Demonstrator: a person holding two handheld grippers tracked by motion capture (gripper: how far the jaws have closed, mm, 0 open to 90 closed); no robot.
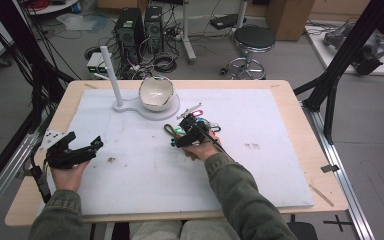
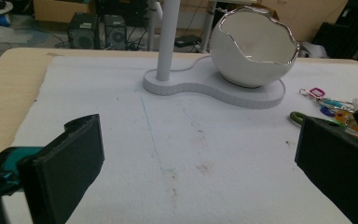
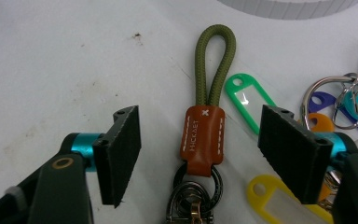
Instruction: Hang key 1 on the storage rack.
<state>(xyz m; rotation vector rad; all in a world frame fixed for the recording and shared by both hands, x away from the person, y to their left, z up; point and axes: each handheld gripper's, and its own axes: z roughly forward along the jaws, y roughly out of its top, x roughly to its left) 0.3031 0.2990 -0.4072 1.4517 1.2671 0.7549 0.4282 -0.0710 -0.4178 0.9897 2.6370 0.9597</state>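
Fingers of the right gripper stand wide apart around a keychain; the left gripper gapes, holding nothing.

Olive-green sleeves, black gripper with ribbed pads, teal joints, brass-coloured screw, possibly a rivet.

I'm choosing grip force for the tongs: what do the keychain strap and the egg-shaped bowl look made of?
The keychain strap looks like olive braided cord, going by its woven texture, joined by a tan leather-like tab with white stitching and dark metal rings. The egg-shaped bowl looks like glossy white ceramic, perhaps glazed, with a shiny metallic jagged rim.
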